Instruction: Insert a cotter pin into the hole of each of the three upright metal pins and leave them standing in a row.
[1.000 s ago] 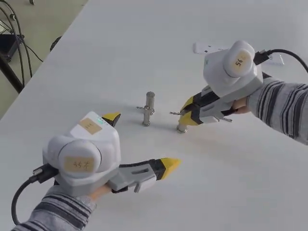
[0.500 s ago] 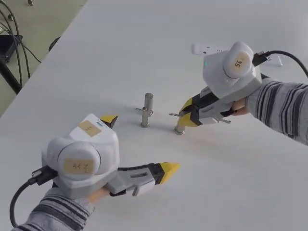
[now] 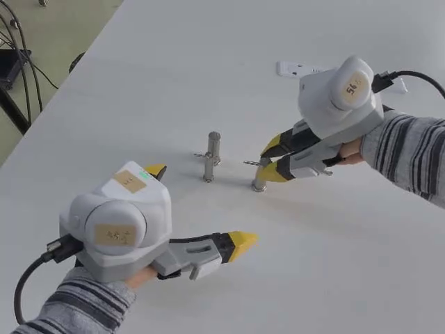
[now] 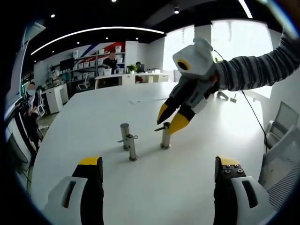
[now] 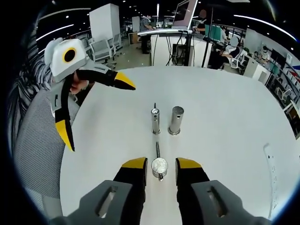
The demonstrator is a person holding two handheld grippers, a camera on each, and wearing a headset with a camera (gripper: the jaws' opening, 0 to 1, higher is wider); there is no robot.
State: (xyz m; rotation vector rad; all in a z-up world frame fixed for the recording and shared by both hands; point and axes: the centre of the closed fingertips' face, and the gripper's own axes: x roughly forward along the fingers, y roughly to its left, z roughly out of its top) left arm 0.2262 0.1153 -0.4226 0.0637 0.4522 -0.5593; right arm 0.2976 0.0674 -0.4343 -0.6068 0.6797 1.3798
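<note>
- My right gripper [image 5: 161,164] has its jaws a little apart, one on each side of the head of the nearest metal pin [image 5: 160,166]. I can see a thin gap on both sides, so it's open and not clamping anything.
- That pin stands upright on the white tabletop [image 3: 208,69]. A cotter pin [image 5: 158,150] goes through it, with the straight end poking out away from my jaws.
- Just past it, the other two stand upright close together. The second metal pin [image 5: 155,120] has a second cotter pin [image 5: 154,107] in it. For the third metal pin [image 5: 176,120] beside it, I can't tell.
- My left gripper [image 4: 158,161] has its jaws spread wide with nothing between them. It hovers well short of the pins and points at them.
- In the head view, those two far pins sit nearly one behind the other. The nearest one stands apart from them, under the right jaws.
</note>
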